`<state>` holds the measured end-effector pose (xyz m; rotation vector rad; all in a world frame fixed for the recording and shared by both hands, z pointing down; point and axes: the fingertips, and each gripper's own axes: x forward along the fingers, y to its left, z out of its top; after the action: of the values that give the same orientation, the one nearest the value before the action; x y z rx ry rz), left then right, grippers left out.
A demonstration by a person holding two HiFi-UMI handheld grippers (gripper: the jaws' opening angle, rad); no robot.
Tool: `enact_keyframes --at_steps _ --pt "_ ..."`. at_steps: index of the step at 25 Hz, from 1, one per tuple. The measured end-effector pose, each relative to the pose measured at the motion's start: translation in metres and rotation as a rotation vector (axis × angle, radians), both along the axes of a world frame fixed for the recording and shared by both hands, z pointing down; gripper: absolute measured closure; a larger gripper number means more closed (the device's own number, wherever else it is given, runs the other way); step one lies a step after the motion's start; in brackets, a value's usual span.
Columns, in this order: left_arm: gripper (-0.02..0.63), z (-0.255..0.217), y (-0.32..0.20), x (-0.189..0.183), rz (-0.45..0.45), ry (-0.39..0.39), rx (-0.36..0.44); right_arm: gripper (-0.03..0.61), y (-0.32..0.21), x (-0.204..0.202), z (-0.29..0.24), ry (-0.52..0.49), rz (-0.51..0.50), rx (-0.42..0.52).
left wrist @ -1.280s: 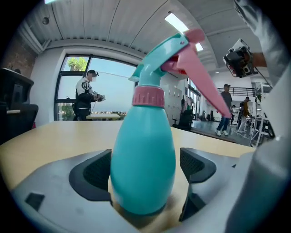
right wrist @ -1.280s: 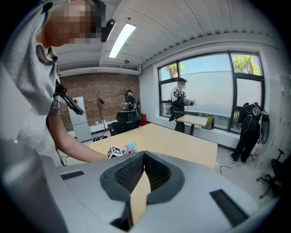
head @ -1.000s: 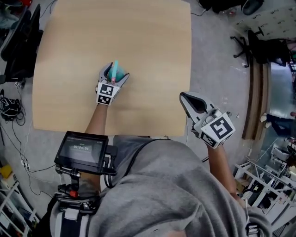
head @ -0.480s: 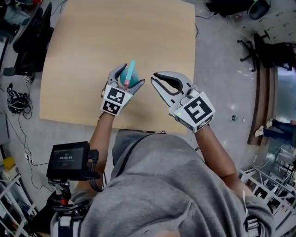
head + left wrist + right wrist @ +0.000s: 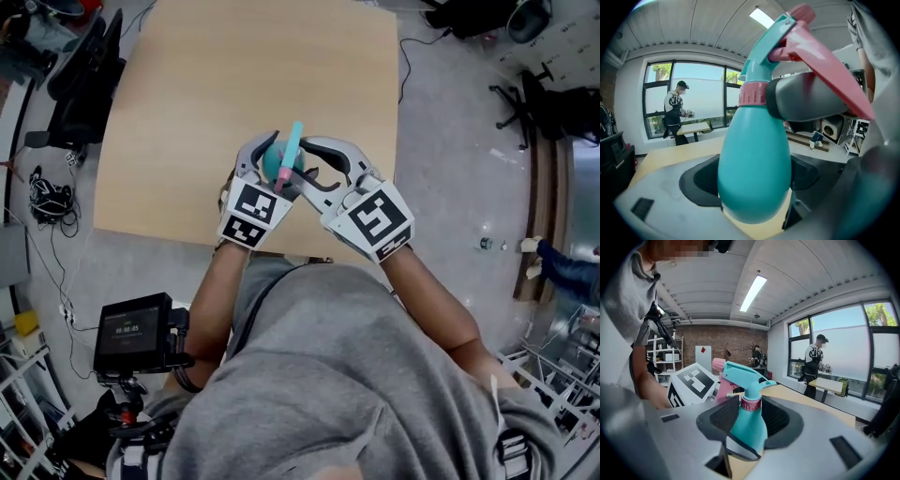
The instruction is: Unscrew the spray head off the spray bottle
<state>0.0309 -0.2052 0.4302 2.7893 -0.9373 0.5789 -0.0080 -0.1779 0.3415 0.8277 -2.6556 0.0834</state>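
Observation:
A teal spray bottle [image 5: 273, 165] with a pink collar [image 5: 751, 404] and pink trigger [image 5: 825, 61] is held up above the wooden table [image 5: 234, 75]. My left gripper [image 5: 267, 152] is shut on its round body [image 5: 754, 173]. My right gripper [image 5: 306, 161] comes in from the right. Its jaws have just been opening and now stand either side of the bottle's neck and upper body [image 5: 749, 427], with small gaps showing at the pads. The teal spray head [image 5: 743, 373] rises above the right jaws. One right jaw [image 5: 806, 98] crosses behind the collar in the left gripper view.
The table's near edge [image 5: 187, 234] lies just under both hands. Dark chairs [image 5: 84, 84] stand at its left, cables and grey floor [image 5: 450, 141] at its right. A screen device [image 5: 131, 333] hangs by the person's left side. A person [image 5: 675, 112] stands by the far windows.
The left gripper has lifted the bottle off the table and drawn it nearer. The right gripper swung in from beyond the table's right edge to the bottle, and its jaws opened around it.

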Motion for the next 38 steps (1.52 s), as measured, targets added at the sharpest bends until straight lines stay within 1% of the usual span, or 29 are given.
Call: enact_keyframes --at_steps 5,7,9,10,11,13,15,17,19,21,24,27,32,35,37,38 --pt "0.215 -0.003 0.0 -0.007 -0.068 0.007 0.002 0.44 0.005 -0.012 0.0 -0.015 0.012 0.04" --pt "0.215 -0.002 0.002 -0.01 -0.073 0.017 -0.003 0.44 0.008 -0.016 0.001 0.006 -0.01 0.088" --pt "0.215 -0.001 0.007 -0.01 -0.055 0.02 -0.014 0.434 0.012 -0.019 0.002 0.074 -0.059 0.178" --pt "0.215 0.0 0.01 -0.01 -0.039 0.009 -0.015 0.431 0.015 -0.02 0.003 0.102 -0.085 0.217" --pt "0.216 0.002 0.013 -0.009 -0.021 -0.01 -0.014 0.428 0.017 -0.021 0.004 0.116 -0.109 0.242" --pt "0.218 0.006 0.018 -0.008 0.016 -0.051 -0.015 0.425 0.02 -0.021 0.005 0.105 -0.145 0.247" --pt "0.219 0.011 0.023 -0.007 0.038 -0.085 -0.021 0.426 0.021 -0.019 0.005 0.061 -0.146 0.198" --pt "0.221 0.014 0.028 -0.008 0.058 -0.108 -0.019 0.428 0.023 -0.017 0.003 0.006 -0.12 0.119" --pt "0.221 0.012 0.033 -0.008 0.098 -0.105 -0.015 0.437 0.025 -0.018 0.0 -0.043 -0.125 0.075" --pt "0.221 0.006 0.04 -0.007 0.16 -0.084 -0.008 0.443 0.028 -0.019 -0.006 -0.111 -0.164 0.058" --pt "0.222 -0.009 0.053 -0.006 0.272 -0.029 -0.002 0.446 0.035 -0.019 -0.018 -0.208 -0.262 0.019" --pt "0.222 -0.025 0.07 -0.002 0.396 0.042 -0.006 0.446 0.047 -0.019 -0.031 -0.271 -0.407 -0.024" --pt "0.221 -0.042 0.095 -0.001 0.573 0.114 -0.041 0.446 0.062 -0.018 -0.043 -0.283 -0.621 -0.102" --pt "0.222 -0.054 0.112 0.0 0.688 0.179 -0.069 0.448 0.071 -0.016 -0.051 -0.325 -0.733 -0.176" --pt "0.221 -0.059 0.121 0.001 0.725 0.209 -0.098 0.448 0.077 -0.015 -0.053 -0.353 -0.782 -0.232" --pt "0.221 -0.059 0.122 0.001 0.712 0.212 -0.113 0.448 0.078 -0.016 -0.052 -0.365 -0.785 -0.247"
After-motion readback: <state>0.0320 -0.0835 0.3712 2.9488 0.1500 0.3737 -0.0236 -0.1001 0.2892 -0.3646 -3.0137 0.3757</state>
